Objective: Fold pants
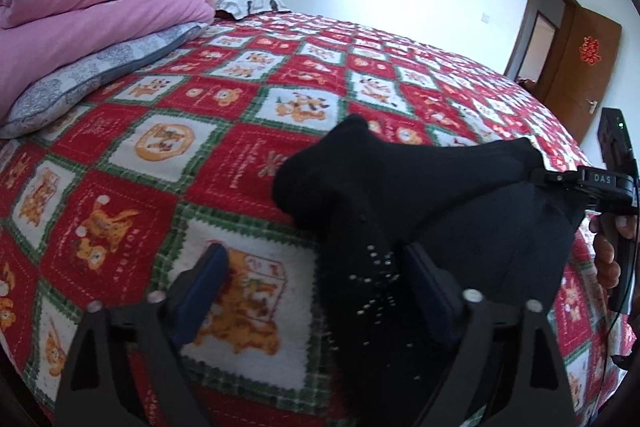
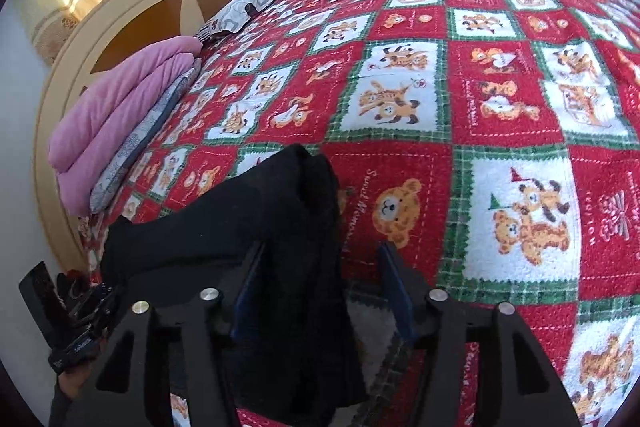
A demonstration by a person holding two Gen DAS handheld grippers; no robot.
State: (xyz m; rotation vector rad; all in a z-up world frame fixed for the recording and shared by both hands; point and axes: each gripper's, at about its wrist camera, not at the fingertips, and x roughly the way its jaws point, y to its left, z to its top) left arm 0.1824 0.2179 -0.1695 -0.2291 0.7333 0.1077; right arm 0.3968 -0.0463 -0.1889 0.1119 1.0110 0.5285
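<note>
A bed (image 1: 168, 131) fills both views, covered by a red, white and green checked blanket (image 2: 480, 99) printed with orange bears and dogs. At the head of the bed stands a cream arched headboard (image 2: 120, 11), and against it lies a folded pink quilt (image 1: 80, 15) on top of a grey patterned pillow (image 1: 84, 79); a second pillow (image 1: 248, 1) with a grey and white print lies beside them along the head end. A brown door (image 1: 580, 67) stands open in the white wall beyond the far side of the bed.

The black pants (image 1: 420, 195) lie bunched in a heap on the blanket near the bed's near edge, with one fold rising into a hump and a strip of cloth running down between the left tongs.

The left tongs (image 1: 316, 287) are spread wide: the dark cloth touches or nearly touches the right pad, while the left pad (image 1: 200, 291) stands clear over the blanket, so nothing is gripped. The right tongs (image 2: 320, 291) are also released, with a fold of the pants lying against the left pad and the other pad apart from it. A person's hand (image 1: 608, 255) holds the right tongs' grip at the edge of the left view.
</note>
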